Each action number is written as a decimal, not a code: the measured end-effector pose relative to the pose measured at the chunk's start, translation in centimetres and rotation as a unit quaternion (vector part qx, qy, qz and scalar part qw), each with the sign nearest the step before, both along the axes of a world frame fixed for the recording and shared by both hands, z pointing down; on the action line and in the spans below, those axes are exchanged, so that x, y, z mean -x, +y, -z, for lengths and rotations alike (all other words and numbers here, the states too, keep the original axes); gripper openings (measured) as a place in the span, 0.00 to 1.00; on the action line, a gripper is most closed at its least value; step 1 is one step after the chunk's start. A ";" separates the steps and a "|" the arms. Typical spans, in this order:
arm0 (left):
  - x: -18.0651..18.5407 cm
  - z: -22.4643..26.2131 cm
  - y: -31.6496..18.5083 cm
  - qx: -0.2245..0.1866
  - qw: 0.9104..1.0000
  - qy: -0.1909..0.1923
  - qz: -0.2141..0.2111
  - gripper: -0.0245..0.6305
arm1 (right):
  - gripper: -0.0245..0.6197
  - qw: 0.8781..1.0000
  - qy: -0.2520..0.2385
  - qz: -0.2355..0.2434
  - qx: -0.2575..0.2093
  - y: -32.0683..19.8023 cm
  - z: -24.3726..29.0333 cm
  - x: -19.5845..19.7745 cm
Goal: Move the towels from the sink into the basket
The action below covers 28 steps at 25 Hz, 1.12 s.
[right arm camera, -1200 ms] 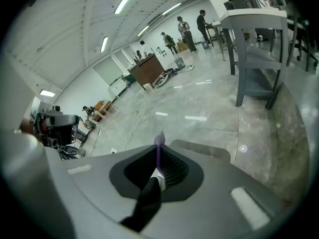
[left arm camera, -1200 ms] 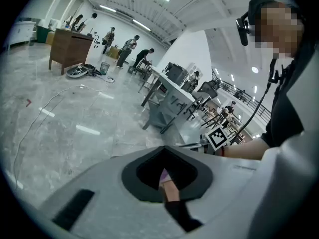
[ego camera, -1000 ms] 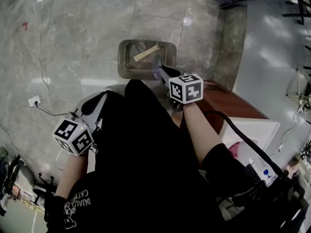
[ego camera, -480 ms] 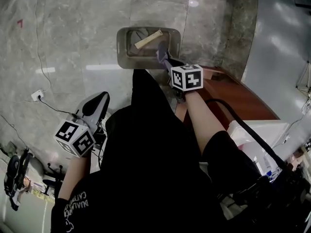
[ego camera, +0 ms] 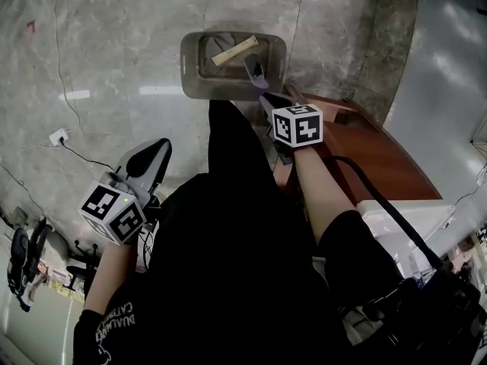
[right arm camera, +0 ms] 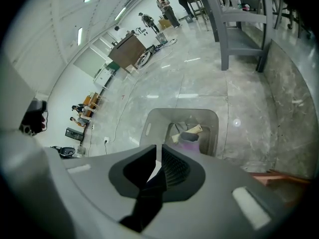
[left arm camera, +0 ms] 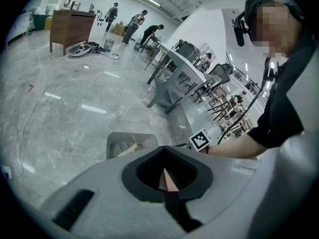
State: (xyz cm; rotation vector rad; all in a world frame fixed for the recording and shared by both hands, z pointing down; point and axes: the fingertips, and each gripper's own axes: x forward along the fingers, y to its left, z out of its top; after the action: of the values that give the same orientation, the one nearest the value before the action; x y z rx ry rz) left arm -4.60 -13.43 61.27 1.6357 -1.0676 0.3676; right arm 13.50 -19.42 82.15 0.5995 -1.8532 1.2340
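A grey plastic basket (ego camera: 192,59) stands on the marble floor at the top of the head view. A beige towel (ego camera: 234,50) lies in it. My right gripper (ego camera: 256,70) hangs over the basket's right part, pointing steeply down. Its jaws have just been opening: they stand a narrow gap apart with nothing between them (right arm camera: 158,171). Beyond them, in the basket (right arm camera: 149,128), lie the beige towel (right arm camera: 195,130) and a purple towel (right arm camera: 185,139). My left gripper (ego camera: 151,158) hangs lower left over bare floor, its jaws (left arm camera: 167,176) together and empty. No sink is in view.
A reddish-brown counter (ego camera: 373,158) runs along the right, just behind my right arm. A power strip and cable (ego camera: 57,137) lie on the floor at the left. My black-clothed body fills the middle of the head view. Desks, chairs (left arm camera: 174,73) and distant people stand far off.
My right gripper has moved from the basket's near rim out over the basket. Its marker cube has followed. The left gripper has shifted only slightly.
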 end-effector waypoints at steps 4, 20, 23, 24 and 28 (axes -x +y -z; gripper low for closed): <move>-0.9 -0.6 0.4 0.009 1.000 -0.012 -0.013 0.04 | 0.04 1.000 0.010 0.002 0.007 0.8 -1.0 -0.5; -2.2 -0.1 2.3 -0.023 0.999 0.010 -0.027 0.04 | 0.04 0.998 0.020 0.060 -0.011 2.8 -0.4 -0.1; -2.4 0.4 3.2 -0.033 0.999 0.012 -0.033 0.04 | 0.04 0.997 0.035 0.065 -0.027 2.7 0.7 0.0; -2.4 0.7 3.4 -0.039 0.998 0.013 -0.036 0.04 | 0.04 0.997 0.036 0.053 -0.033 2.4 1.4 0.2; -2.1 3.2 2.9 -0.076 0.996 0.024 -0.045 0.04 | 0.04 0.998 0.020 -0.005 -0.055 1.5 5.3 1.3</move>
State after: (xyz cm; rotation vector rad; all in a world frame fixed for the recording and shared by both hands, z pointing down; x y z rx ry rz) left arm -2.47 -10.57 58.09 1.8237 -1.0083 0.3110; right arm 12.17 -17.88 76.88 0.6897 -1.8950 1.1247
